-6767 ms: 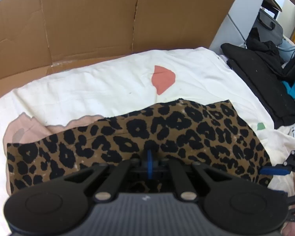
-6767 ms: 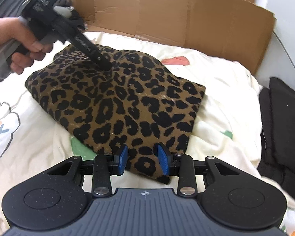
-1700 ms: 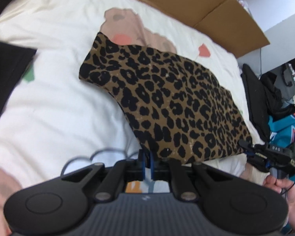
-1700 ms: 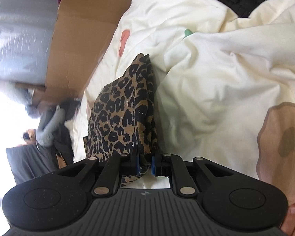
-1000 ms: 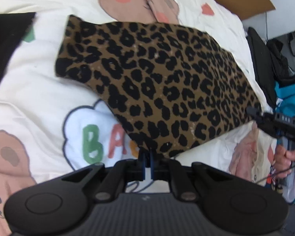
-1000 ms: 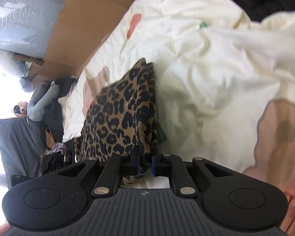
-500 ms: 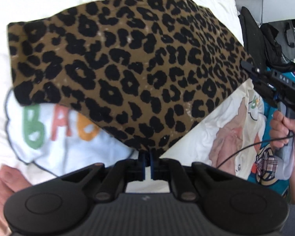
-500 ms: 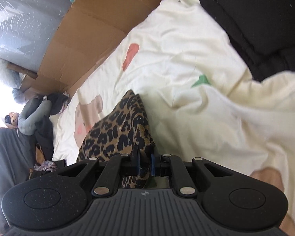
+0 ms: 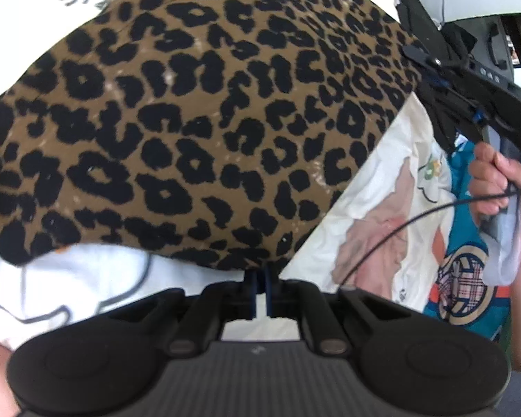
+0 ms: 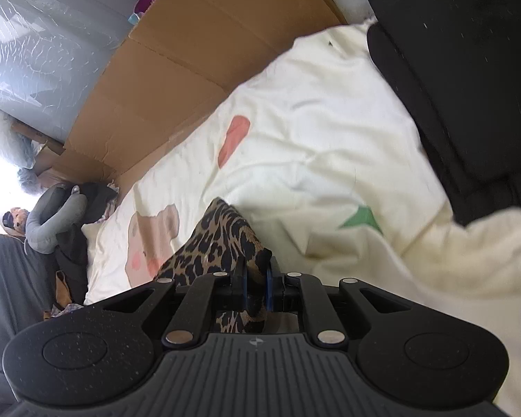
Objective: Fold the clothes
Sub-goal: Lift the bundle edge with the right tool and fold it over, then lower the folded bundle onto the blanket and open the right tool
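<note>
Both grippers clamp the leopard-print garment.
Left gripper [image 9: 259, 283] pinches the garment's [image 9: 198, 111] near edge, right gripper [image 10: 255, 286] its far corner, above the cream cartoon-print bedsheet [image 10: 323, 132].

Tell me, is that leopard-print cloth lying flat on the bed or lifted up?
Lifted. The leopard-print cloth hangs stretched between the left gripper and right gripper, each shut on an edge, above the bedsheet.

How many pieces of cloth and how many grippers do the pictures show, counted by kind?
Leopard-print garment: 1
Black folded clothes: 1 pile
Cream printed bedsheet: 1
Teal patterned cloth: 1
Grippers: 2, the left gripper and the right gripper
Total: 6
</note>
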